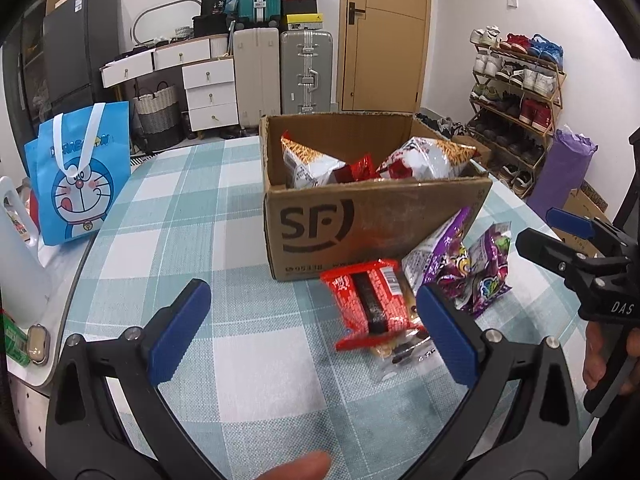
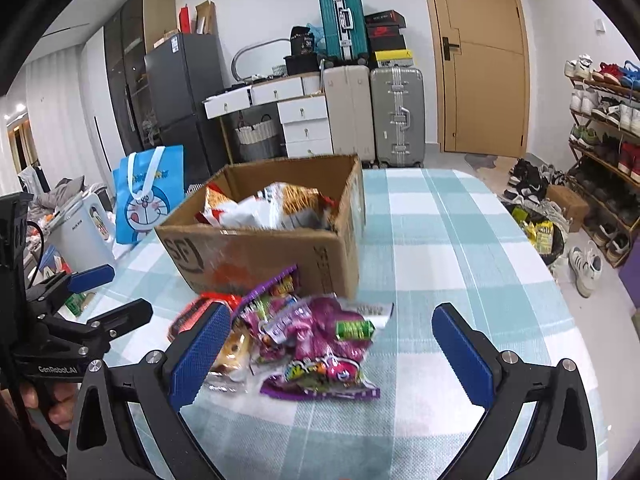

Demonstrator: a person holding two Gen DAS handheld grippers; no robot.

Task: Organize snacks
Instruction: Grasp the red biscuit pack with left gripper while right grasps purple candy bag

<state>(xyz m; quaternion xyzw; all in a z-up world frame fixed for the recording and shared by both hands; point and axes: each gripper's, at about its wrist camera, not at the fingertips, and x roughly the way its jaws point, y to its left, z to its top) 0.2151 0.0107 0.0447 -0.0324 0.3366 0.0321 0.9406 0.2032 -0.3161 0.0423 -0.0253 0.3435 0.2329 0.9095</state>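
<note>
A checked teal-and-white cloth covers the surface [image 1: 168, 216]. At its far left edge a blue cartoon tote bag [image 1: 80, 176] stands upright, with a white appliance [image 1: 18, 264] just beside it at the frame border.

The left gripper [image 1: 312, 332] hovers low over the surface with its jaws spread wide. Nothing is between the blue pads [image 1: 180, 332]; only bare cloth lies in the gap. A red snack packet [image 1: 370, 304] lies on the surface just inside the gripper's right finger, not touched by the left pad. A clear-wrapped pastry [image 1: 394, 354] lies partly under the red packet, against that right finger.

Behind these, a brown cardboard box [image 1: 376, 220] marked "SF" stands open on the surface. It holds two white-and-orange snack bags [image 1: 308, 164] and a small red packet between them.

To the right of the red snack packet, two purple snack bags [image 2: 320, 344] lie in a loose heap in front of the box, one leaning against its front wall.

The right gripper [image 2: 332, 352] is also spread wide above the surface. In the right wrist view the purple snack bags lie between its fingers, nearer the left pad; neither pad presses on them. The cloth to the right of the heap is bare.
</note>
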